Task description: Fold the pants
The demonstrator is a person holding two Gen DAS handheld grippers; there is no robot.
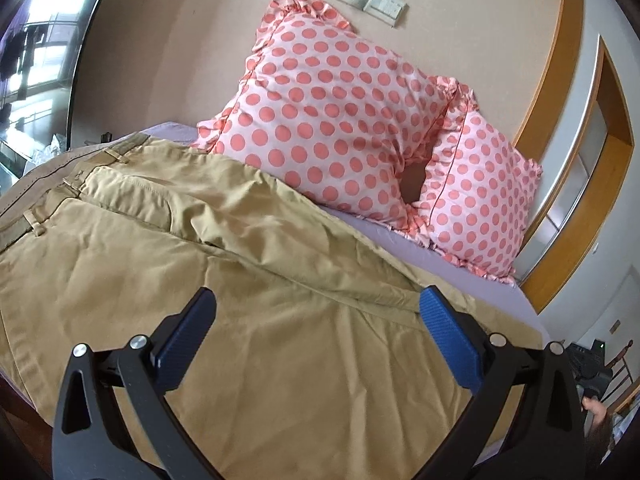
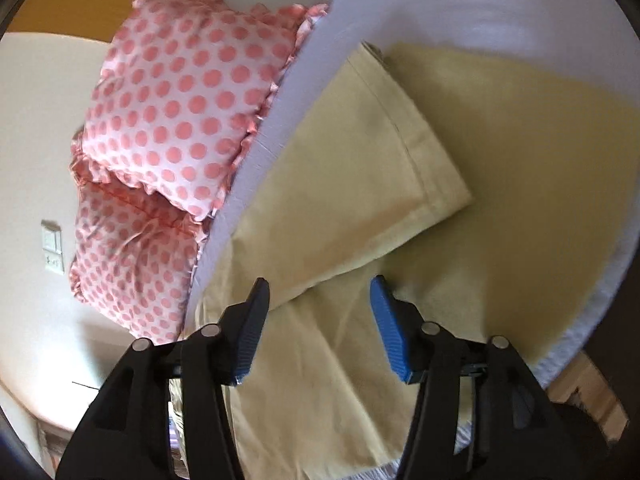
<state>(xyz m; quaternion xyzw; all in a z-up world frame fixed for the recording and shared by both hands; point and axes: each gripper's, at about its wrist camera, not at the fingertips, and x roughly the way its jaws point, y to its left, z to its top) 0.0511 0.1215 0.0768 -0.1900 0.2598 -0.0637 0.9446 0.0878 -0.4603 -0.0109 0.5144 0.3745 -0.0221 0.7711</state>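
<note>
Left wrist view: khaki pants (image 1: 160, 240) are spread over a lavender bed sheet (image 1: 472, 264), waistband toward the far left, with two polka-dot pillows (image 1: 340, 120) propped behind against the wall. The left gripper (image 1: 316, 300) is held released above the cloth, nothing between its blue pads. Right wrist view: a pant leg (image 2: 360, 168) is seen laid across the sheet (image 2: 460, 4); the right gripper (image 2: 318, 292) is likewise spread, grasping nothing.

Beige wall (image 1: 460, 60), polka-dot pillows (image 1: 328, 120)
</note>
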